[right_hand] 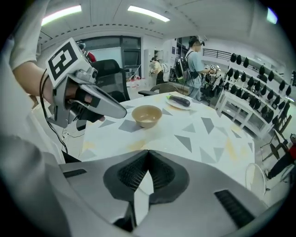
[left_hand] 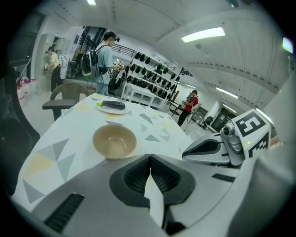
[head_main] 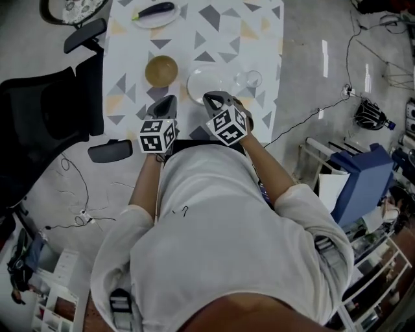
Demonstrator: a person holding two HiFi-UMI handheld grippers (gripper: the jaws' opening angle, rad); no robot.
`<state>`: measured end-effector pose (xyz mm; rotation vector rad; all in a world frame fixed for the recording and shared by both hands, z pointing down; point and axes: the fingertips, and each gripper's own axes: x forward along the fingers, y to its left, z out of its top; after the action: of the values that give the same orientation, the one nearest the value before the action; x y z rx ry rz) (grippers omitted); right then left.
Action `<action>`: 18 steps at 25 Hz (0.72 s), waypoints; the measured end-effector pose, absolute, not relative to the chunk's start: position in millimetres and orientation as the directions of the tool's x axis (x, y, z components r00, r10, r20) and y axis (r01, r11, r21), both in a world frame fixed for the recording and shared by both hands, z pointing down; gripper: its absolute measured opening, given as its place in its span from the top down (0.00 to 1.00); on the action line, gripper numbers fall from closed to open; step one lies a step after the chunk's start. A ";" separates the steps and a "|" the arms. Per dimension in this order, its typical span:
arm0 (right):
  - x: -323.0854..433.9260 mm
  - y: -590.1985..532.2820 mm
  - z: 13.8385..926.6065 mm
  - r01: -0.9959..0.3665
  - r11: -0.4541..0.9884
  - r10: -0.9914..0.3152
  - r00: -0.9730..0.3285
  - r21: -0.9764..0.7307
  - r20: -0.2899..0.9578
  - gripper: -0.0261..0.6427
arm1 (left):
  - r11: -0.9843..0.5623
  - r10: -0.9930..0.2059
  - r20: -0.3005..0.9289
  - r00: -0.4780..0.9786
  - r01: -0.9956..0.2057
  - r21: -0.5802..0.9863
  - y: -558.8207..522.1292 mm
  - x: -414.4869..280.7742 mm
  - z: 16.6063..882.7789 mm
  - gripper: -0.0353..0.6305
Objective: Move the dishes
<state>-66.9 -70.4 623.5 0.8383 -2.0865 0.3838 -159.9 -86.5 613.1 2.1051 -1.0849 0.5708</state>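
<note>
A tan bowl [head_main: 161, 70] [left_hand: 114, 141] [right_hand: 147, 115] stands on the near left of the triangle-patterned table [head_main: 259, 39]. To its right lie a white plate [head_main: 206, 83] and a clear glass [head_main: 249, 79]. A second white plate holding a dark eggplant [head_main: 155, 12] [left_hand: 112, 106] [right_hand: 179, 101] sits at the far edge. My left gripper [head_main: 165, 101] [left_hand: 150, 157] hovers just short of the bowl, shut and empty. My right gripper [head_main: 214, 98] [right_hand: 148, 152] hangs over the white plate's near rim, also shut and empty.
A black office chair [head_main: 45, 110] stands left of the table, its armrest [head_main: 110, 150] near my left arm. Cables run over the floor on both sides. Racks of dumbbells [right_hand: 259, 74] and several people stand beyond the table.
</note>
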 end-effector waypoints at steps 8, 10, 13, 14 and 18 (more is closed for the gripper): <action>-26.9 -68.3 577.9 -0.776 0.630 -0.576 -0.433 0.038 0.693 0.97 | -0.524 -0.504 0.599 0.623 -0.771 0.361 -89.7 -101.3 582.2 0.92; -15.4 -72.8 564.1 -0.800 0.599 -0.617 -0.429 0.040 0.660 0.97 | -0.542 -0.511 0.584 0.631 -0.763 0.352 -94.3 -90.2 574.0 0.92; 1.2 -70.0 548.9 -0.826 0.562 -0.659 -0.422 0.036 0.623 0.97 | -0.549 -0.523 0.567 0.637 -0.760 0.348 -94.1 -77.9 564.5 0.92; 6.9 -64.6 545.4 -0.832 0.553 -0.668 -0.417 0.036 0.617 0.97 | -0.547 -0.523 0.563 0.640 -0.759 0.353 -90.5 -74.3 560.8 0.92; 23.2 -70.4 510.6 -0.850 0.525 -0.710 -0.415 0.036 0.569 0.97 | -0.566 -0.539 0.527 0.657 -0.746 0.351 -100.6 -57.9 529.2 0.92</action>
<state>23.2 -70.4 510.6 1.2664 -2.2407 0.3508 -57.9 -100.6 529.2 2.3193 -0.9947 0.4927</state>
